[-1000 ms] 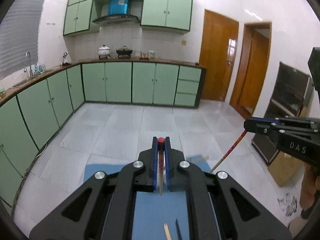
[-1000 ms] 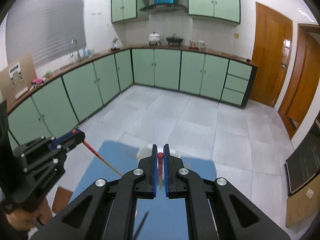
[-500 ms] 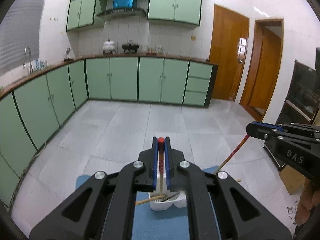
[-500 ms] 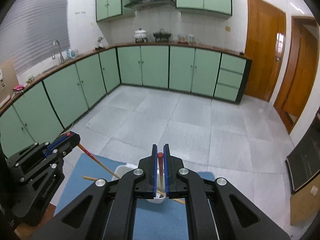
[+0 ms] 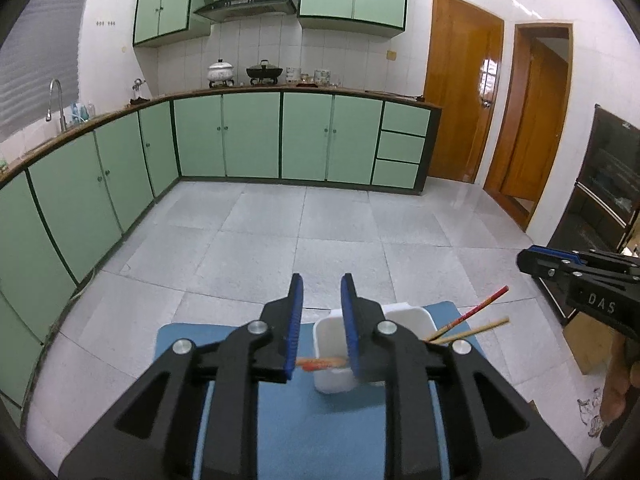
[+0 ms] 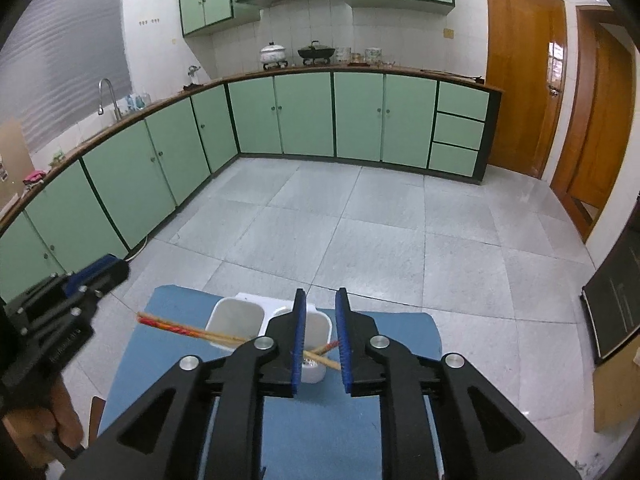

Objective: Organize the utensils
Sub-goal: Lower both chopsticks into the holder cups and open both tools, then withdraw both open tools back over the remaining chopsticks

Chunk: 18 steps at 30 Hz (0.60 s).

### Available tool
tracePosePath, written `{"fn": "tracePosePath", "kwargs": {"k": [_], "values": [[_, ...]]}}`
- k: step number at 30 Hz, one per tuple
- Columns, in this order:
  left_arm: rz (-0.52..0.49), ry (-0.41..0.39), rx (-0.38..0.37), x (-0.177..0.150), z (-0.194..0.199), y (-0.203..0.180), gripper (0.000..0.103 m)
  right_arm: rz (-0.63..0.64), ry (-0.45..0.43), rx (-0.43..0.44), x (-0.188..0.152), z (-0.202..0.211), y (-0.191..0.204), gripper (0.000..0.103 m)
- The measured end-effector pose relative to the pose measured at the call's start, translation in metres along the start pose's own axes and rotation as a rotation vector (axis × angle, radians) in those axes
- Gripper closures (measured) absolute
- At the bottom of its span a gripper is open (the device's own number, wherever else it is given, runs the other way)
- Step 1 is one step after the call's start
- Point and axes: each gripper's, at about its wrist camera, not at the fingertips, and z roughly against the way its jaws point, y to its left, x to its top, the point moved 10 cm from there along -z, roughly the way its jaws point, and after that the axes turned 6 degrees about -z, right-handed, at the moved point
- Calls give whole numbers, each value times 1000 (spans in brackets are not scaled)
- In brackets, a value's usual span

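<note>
Chopsticks (image 6: 188, 331) leaning out of the white holder (image 6: 236, 322) near the blue mat's (image 6: 400, 360) far edge, another pair possibly in its right compartment, left gripper (image 5: 320, 320) and right gripper (image 6: 320, 336) both spread apart, gripping nothing

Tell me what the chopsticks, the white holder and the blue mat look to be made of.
Red-topped tan chopsticks: probably wood or bamboo, with a pale matte shaft and red painted upper ends. White two-compartment utensil holder: likely plastic, with smooth, thin, rounded walls. Flat blue table mat: possibly foam or rubber, a dull and even surface; uncertain.
</note>
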Motion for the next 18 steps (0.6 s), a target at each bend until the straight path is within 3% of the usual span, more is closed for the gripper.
{"fn": "tracePosePath", "kwargs": {"k": [5, 8, 11, 15, 18], "values": [[-15, -39, 2, -18, 51, 5, 68, 13, -41, 39, -31, 43, 0, 85], [-42, -46, 3, -47, 80, 2, 68, 42, -73, 49, -71, 71, -5, 80], [-62, -37, -3, -94, 105, -2, 67, 57, -82, 56, -119, 88, -11, 78], [-113, -23, 3, -168, 132, -16, 67, 108, -65, 45, -214, 100, -10, 76], [-102, 23, -40, -238, 148, -32, 67, 134, -32, 62, -287, 102, 1, 76]]}}
